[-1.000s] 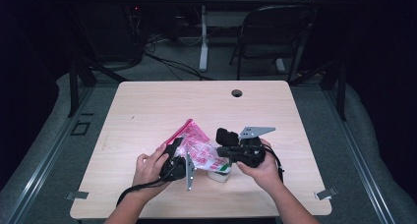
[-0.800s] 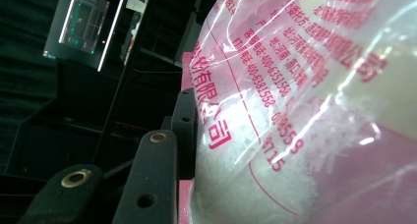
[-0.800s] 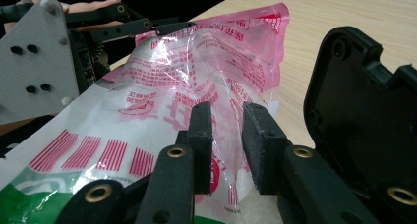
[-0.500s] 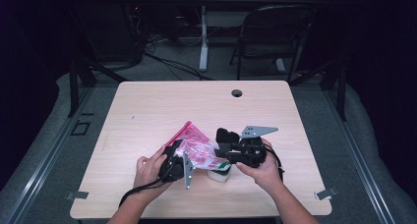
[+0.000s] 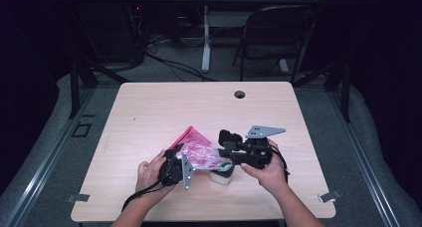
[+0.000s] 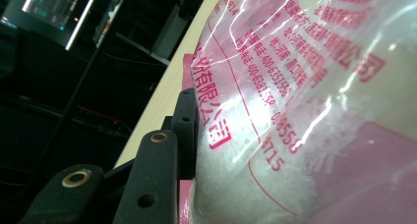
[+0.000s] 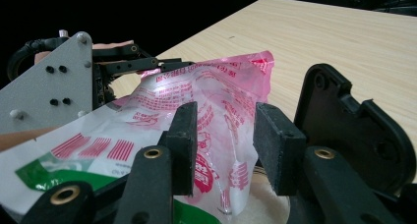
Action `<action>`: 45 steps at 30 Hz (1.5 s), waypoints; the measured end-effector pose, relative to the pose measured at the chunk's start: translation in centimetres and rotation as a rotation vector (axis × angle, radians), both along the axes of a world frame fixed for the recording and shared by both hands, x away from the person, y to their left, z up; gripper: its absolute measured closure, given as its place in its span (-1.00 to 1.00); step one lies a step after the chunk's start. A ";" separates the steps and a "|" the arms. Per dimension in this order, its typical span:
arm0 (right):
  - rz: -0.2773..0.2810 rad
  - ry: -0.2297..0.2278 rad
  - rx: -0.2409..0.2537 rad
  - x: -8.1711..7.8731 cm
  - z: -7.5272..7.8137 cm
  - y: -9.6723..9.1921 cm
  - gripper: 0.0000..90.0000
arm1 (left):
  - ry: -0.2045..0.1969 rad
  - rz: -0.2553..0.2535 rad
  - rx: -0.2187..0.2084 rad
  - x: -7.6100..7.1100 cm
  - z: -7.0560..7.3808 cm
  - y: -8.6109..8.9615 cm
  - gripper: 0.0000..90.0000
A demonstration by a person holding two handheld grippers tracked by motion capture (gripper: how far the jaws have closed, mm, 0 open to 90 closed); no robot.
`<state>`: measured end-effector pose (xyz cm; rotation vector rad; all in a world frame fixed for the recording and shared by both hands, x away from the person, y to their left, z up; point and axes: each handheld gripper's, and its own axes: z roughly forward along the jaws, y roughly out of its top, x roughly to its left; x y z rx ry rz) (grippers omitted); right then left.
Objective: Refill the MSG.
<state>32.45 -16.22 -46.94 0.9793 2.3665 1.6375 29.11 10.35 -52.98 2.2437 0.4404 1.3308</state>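
A plastic bag (image 5: pixel 198 150) printed in pink, clear at the top and holding a white powder, stands tilted on the wooden table (image 5: pixel 159 107). Its white-and-green lower end (image 5: pixel 221 175) rests on the tabletop. My left gripper (image 5: pixel 182 155) is shut on the bag's left side. In the left gripper view one black finger (image 6: pixel 185 128) presses the film of the bag (image 6: pixel 305 86), and the other jaw is hidden behind it. My right gripper (image 7: pixel 228 140) has just been opening. A crumpled fold of the bag (image 7: pixel 216 86) rises between its pads (image 7: pixel 183 140) without being pinched. The left gripper (image 7: pixel 142 63) shows behind.
A round cable hole (image 5: pixel 240 94) sits near the table's far edge. Beyond the table stand a folding chair (image 5: pixel 276 33) and a white post (image 5: pixel 205 43), with cables on the floor. Both hands are near the table's front edge (image 5: pixel 199 219).
The right gripper's jaws have spread apart around the bag's fold. Both hands and the bag have hardly shifted.
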 end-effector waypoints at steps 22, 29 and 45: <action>-0.023 -0.012 0.025 0.0 0.6 -0.8 0.35 | 0.150 0.019 -0.138 0.2 -0.8 0.8 0.51; -0.027 -0.012 0.023 0.0 0.6 -0.8 0.35 | 0.195 0.026 -0.194 0.4 -1.0 1.1 0.51; -0.028 -0.030 0.027 -0.2 1.1 -1.0 0.35 | 0.343 0.062 -0.414 1.4 -1.4 3.2 0.51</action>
